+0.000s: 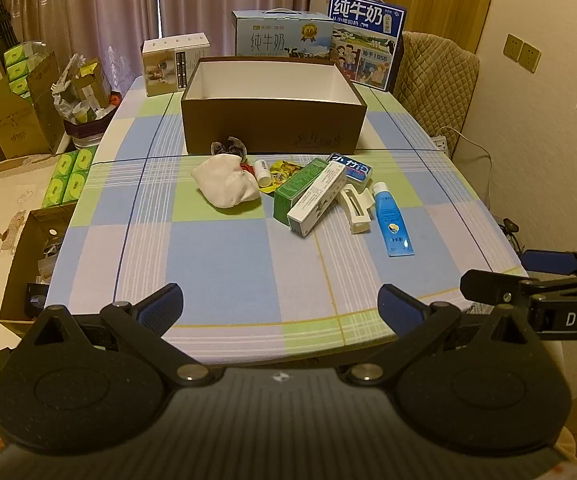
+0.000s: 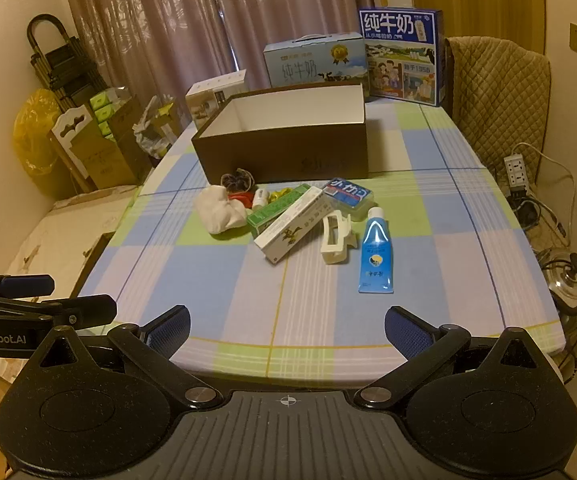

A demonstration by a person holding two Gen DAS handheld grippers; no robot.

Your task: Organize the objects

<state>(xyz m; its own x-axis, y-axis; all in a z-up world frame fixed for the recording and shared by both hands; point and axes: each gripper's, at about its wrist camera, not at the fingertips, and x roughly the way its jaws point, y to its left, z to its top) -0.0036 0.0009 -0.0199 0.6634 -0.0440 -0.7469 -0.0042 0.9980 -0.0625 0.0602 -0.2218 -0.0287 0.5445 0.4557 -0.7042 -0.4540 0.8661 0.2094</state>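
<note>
Both claws held at near edge of checked-cloth surface (image 1: pixel 216 256), side by side. Left claw (image 1: pixel 280 310) spread wide, empty; right claw (image 2: pixel 286 330) spread wide, empty. Loose items clustered mid-surface, just in front of open brown cardboard box (image 2: pixel 288 152), box interior bare. Blue squeeze tube (image 2: pixel 375 250) nearest item: lay ahead and slightly right of right claw, long axis running roughly toward box, cap at far end. Judged: right claw better placed; jaws would span tube's width without wrist turn. White hair clip (image 2: pixel 336 238) just beside tube on left.

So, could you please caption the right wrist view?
Open right tool faces an empty brown box and scattered toiletries on a checked tablecloth.
</note>
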